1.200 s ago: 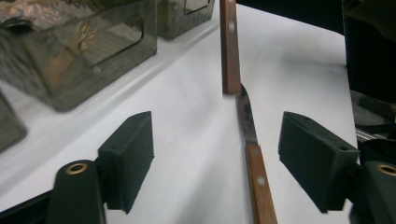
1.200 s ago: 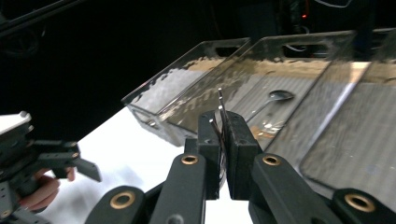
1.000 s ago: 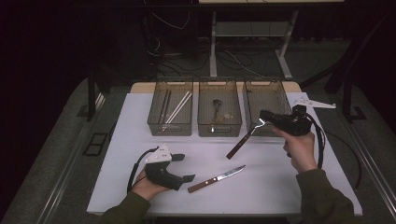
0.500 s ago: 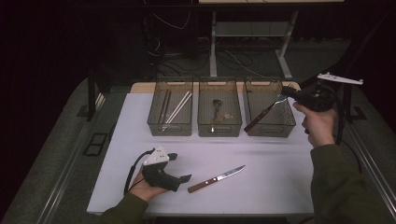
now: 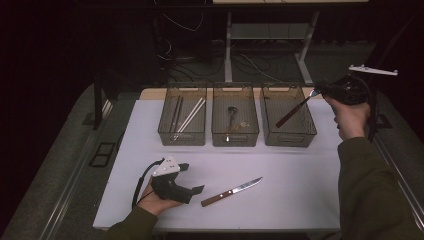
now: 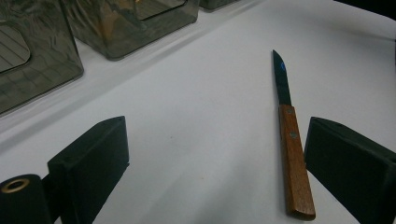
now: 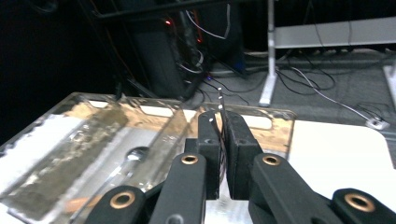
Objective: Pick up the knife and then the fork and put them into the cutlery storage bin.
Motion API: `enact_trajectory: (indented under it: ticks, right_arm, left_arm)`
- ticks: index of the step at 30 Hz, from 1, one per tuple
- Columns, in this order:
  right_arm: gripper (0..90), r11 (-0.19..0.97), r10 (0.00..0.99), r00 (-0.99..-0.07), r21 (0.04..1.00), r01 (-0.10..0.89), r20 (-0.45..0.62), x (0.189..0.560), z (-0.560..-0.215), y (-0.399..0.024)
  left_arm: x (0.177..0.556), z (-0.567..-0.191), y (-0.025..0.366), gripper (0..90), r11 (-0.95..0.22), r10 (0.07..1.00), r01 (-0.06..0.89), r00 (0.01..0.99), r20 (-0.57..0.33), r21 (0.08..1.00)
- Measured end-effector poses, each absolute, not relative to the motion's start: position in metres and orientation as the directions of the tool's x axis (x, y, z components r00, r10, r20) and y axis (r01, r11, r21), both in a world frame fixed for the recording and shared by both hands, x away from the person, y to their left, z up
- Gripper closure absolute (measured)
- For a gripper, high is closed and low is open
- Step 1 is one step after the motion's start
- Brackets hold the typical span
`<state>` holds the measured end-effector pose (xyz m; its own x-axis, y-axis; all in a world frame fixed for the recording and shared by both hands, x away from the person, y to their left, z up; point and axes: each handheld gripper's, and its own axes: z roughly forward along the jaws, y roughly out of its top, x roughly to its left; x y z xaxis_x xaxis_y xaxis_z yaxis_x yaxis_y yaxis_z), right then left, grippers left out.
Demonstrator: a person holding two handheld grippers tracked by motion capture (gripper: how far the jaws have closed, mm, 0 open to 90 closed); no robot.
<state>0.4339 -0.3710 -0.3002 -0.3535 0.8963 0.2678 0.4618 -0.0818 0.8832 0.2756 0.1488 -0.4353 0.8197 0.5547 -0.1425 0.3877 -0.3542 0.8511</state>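
A wooden-handled knife (image 5: 232, 191) lies on the white table (image 5: 300, 200) near the front. My left gripper (image 5: 194, 177) rests just left of it. In the left gripper view the left gripper (image 6: 217, 140) is open, its jaws having just been opening; the knife (image 6: 292, 154) lies between them close to the right jaw, untouched. My right gripper (image 5: 320, 91) is raised over the right bin (image 5: 289, 139), shut on the blade end of a second knife (image 5: 292, 110) whose dark handle hangs down into the bin. The thin blade (image 7: 220, 103) sticks up between the right gripper (image 7: 223, 126) jaws.
Three clear bins stand in a row at the back. The left bin (image 5: 181, 139) holds chopsticks (image 5: 190, 115), the middle bin (image 5: 235, 139) a spoon (image 5: 232, 116). Table legs and cables lie on the floor beyond the far edge.
The right gripper has carried its knife up and to the right, from in front of the right bin to above it. The left hand stayed where it was.
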Motion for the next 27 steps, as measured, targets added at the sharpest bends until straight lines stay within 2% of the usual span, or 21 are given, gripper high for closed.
enact_trajectory:
  ticks: [7,16,27]
  right_arm:
    - [86.4,-0.081,0.894,-0.34,0.852,0.518,0.291,0.448,-0.316,-0.37]
    - [86.2,-0.035,0.865,-0.386,0.808,0.588,0.319,0.46,-0.335,-0.351]
    - [85.8,0.003,0.875,-0.371,0.764,0.645,0.31,0.476,-0.359,-0.345]
  left_arm:
    - [0.276,-0.434,0.15,4.8,-0.348,0.552,0.383,0.821,-0.143,0.856]
    - [0.275,-0.434,0.148,4.0,-0.355,0.549,0.384,0.824,-0.143,0.853]
    - [0.274,-0.433,0.148,4.6,-0.37,0.517,0.384,0.842,-0.156,0.846]
